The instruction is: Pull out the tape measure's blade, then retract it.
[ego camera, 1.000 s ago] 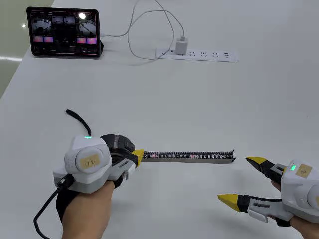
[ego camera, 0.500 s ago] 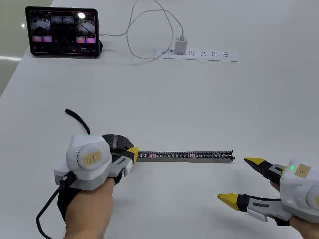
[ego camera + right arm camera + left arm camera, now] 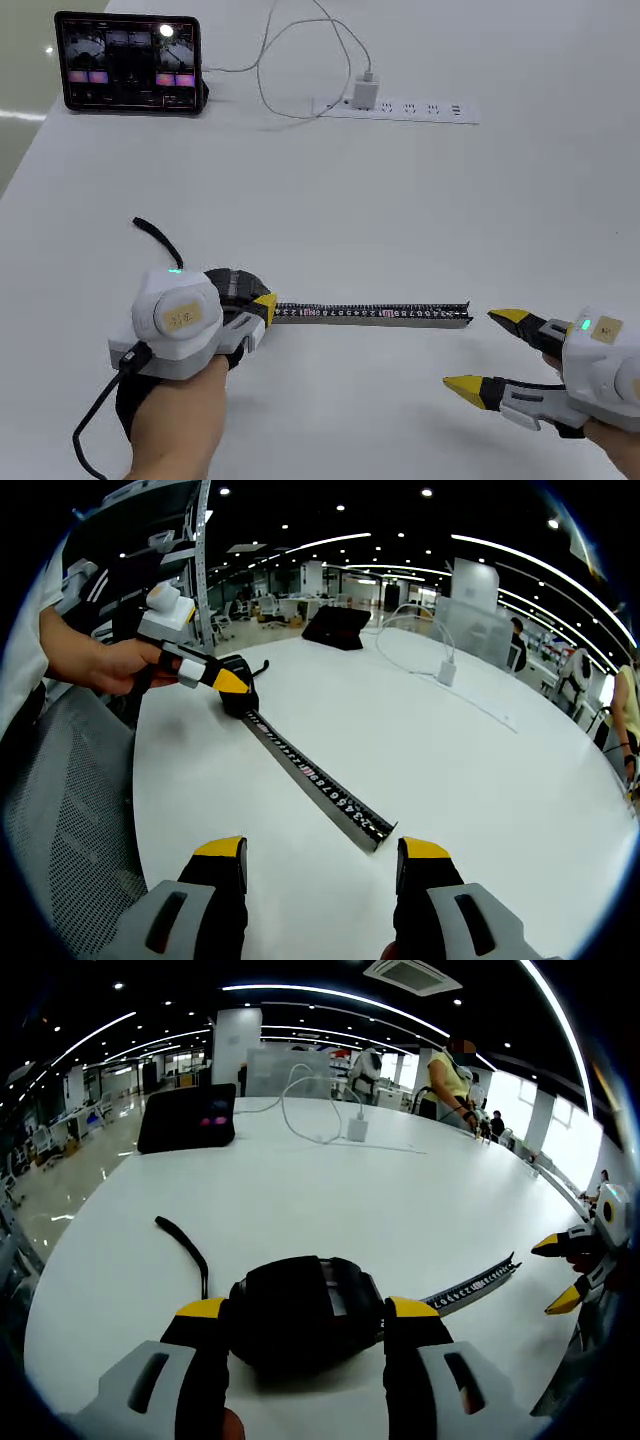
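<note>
Tape measure (image 3: 236, 288) sits at lower left of the head view on the white table (image 3: 420, 200). Your left gripper (image 3: 258, 312) is clamped on its black case. In the left gripper view the case sits squarely between the two yellow-tipped jaws, touching both.

Blade (image 3: 370, 313) is out, lying flat on the table. It runs from the case straight toward the right of the head view, and its numbers are readable along its length. The blade's far end stops near lower right, just short of your right gripper (image 3: 488, 350).

Right gripper jaws are spread wide and hold nothing. In the right gripper view the blade end lies on the table just ahead of the gap between the jaws, not touching either. The blade runs from there toward the upper left of that view, up to the case in your left gripper. Head view shows the upper yellow tip near the blade end but apart from it, and the lower tip further down the frame.

A black wrist strap (image 3: 155, 238) trails from the case toward the upper left and lies loose on the table.

At the far side of the table, a tablet (image 3: 128, 62) stands at upper left with its screen lit. A white power strip (image 3: 400, 108) lies at upper centre. A charger (image 3: 362, 92) is plugged into it, and a white cable (image 3: 262, 80) loops from the charger over to the tablet.
</note>
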Tool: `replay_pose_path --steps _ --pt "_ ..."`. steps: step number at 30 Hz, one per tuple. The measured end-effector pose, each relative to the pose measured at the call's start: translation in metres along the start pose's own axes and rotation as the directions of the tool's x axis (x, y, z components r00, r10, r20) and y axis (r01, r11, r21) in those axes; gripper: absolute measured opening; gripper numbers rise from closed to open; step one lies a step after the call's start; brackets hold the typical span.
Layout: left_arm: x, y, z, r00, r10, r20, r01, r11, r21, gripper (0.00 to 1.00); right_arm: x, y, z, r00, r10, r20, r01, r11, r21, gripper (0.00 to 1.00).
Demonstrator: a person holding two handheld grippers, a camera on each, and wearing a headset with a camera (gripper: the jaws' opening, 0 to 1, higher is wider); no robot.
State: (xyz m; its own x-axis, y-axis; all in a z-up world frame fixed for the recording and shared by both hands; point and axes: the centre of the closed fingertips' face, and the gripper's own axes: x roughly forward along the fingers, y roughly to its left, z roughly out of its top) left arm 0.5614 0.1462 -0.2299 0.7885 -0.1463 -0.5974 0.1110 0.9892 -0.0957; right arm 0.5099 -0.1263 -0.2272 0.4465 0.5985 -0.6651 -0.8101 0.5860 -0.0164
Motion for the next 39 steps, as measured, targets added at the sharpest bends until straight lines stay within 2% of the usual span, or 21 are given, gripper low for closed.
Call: replay_pose_path --steps 7,11,17,20,25,28,37,39 --pt "0.0 0.0 0.0 1.0 0.0 -0.003 0.0 1.0 0.0 0.59 0.001 -0.012 -0.003 0.9968 0.036 -0.072 -0.041 0.996 -0.081 0.54" --pt "0.001 0.0 0.0 1.0 -0.001 -0.007 0.001 1.0 -0.004 0.59 0.002 -0.015 -0.006 0.9902 0.075 -0.118 -0.089 0.99 -0.112 0.51" --pt "0.001 0.0 -0.001 1.0 -0.003 -0.008 0.003 1.0 -0.007 0.59 0.004 -0.023 -0.003 0.9821 0.102 -0.158 -0.126 0.981 -0.15 0.49" --pt "0.001 0.0 -0.002 0.9999 -0.003 -0.01 0.003 1.0 -0.007 0.59 0.007 -0.028 -0.003 0.9738 0.122 -0.192 -0.157 0.971 -0.178 0.46" --pt "0.002 0.0 -0.002 0.9999 -0.003 -0.012 0.003 1.0 -0.008 0.59 0.012 -0.033 -0.003 0.9643 0.124 -0.234 -0.177 0.959 -0.221 0.4" --pt "0.002 0.0 -0.003 0.9999 -0.003 -0.014 0.003 1.0 -0.007 0.59 0.016 -0.034 -0.002 0.9591 0.139 -0.247 -0.196 0.955 -0.223 0.37" --pt "0.002 0.0 -0.003 0.9999 -0.003 -0.016 0.003 1.0 -0.007 0.59 0.022 -0.038 -0.004 0.9326 0.183 -0.311 -0.271 0.924 -0.271 0.29" --pt "0.003 0.0 -0.003 0.9999 -0.003 -0.017 0.003 1.0 -0.007 0.59 0.023 -0.038 -0.006 0.9236 0.199 -0.327 -0.293 0.917 -0.269 0.26"
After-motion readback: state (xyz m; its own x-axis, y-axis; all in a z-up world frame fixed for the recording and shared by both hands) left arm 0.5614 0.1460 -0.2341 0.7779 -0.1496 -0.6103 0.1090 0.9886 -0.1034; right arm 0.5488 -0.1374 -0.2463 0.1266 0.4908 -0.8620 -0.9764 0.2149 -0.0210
